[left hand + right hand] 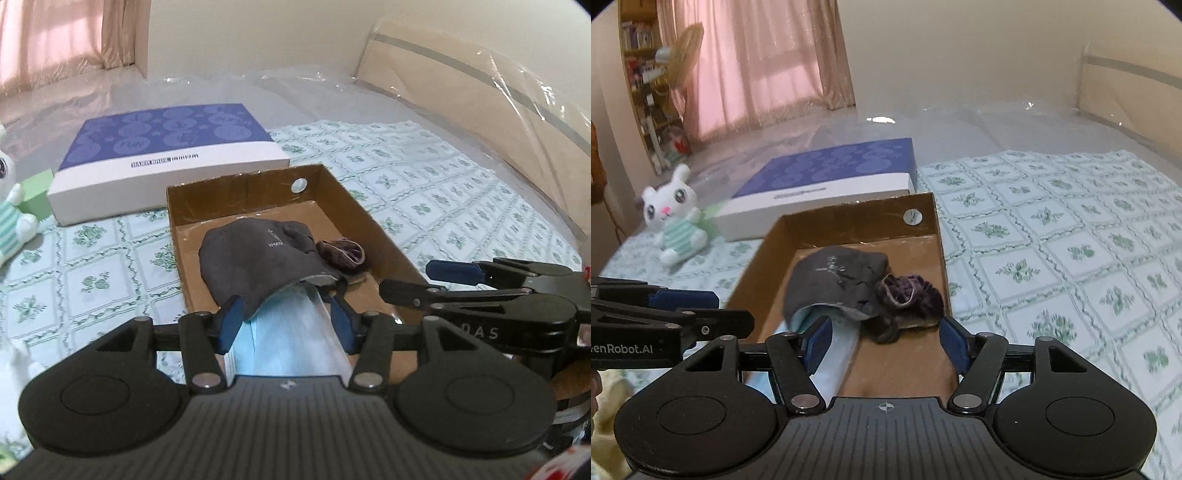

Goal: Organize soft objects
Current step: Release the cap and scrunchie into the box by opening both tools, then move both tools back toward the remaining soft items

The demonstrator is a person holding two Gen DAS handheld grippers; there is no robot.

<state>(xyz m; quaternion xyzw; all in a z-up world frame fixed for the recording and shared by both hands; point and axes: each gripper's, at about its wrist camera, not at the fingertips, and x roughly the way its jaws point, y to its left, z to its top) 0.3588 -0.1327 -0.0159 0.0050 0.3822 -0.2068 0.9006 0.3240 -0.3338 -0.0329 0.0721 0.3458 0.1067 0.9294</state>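
Hovering both grippers, fingers spread, over my cardboard box (373, 225).
Left gripper (286, 319) straddles the grey cap's (255, 254) near edge without pinching; right gripper (886, 343) holds nothing.

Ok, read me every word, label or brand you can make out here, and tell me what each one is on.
"FUN": purple box lid, in a circle.
"SUPER": same lid, another circle, faint.
Black strip on the lid's white edge: too small to read.
"enRobot.AI": left gripper, first letter cut off.
"DAS": right gripper, partly hidden.
White print on the dark grey cap: too blurred.
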